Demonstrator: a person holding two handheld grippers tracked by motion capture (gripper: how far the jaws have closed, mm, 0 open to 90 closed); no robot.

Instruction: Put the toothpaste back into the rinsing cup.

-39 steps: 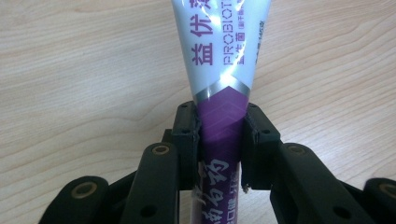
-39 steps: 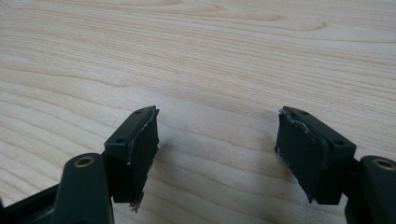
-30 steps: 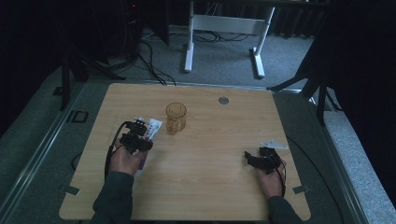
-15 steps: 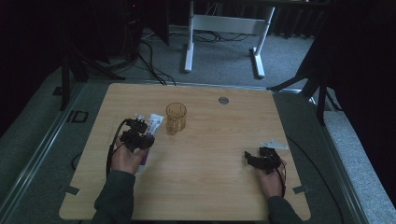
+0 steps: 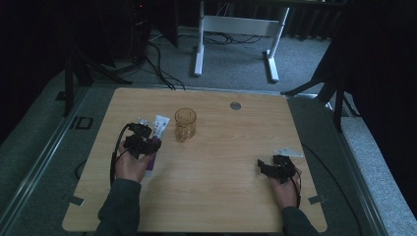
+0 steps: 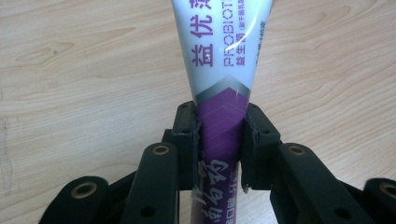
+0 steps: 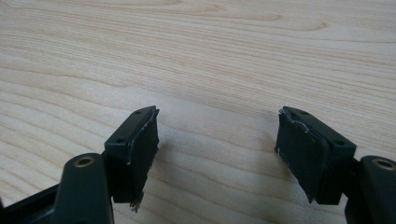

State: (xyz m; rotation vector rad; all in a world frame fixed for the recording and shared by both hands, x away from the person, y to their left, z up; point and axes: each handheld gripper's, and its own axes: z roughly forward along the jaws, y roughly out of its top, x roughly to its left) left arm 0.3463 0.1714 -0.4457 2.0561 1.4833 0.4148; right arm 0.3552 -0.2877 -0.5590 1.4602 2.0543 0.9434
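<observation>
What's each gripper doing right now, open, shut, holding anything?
Left gripper: shut on the purple and white plastic toothpaste tube.
Right gripper: open, holding nothing, over the light wooden table.

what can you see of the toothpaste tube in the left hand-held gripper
The toothpaste tube is soft plastic, white at its wide flat end and purple lower down, with purple printed characters and the word PROBIOTIC partly readable. The left hand-held gripper is clamped on its purple part, one pad on each side. In the high view it sits just left of the amber glass, over the wooden table.
</observation>
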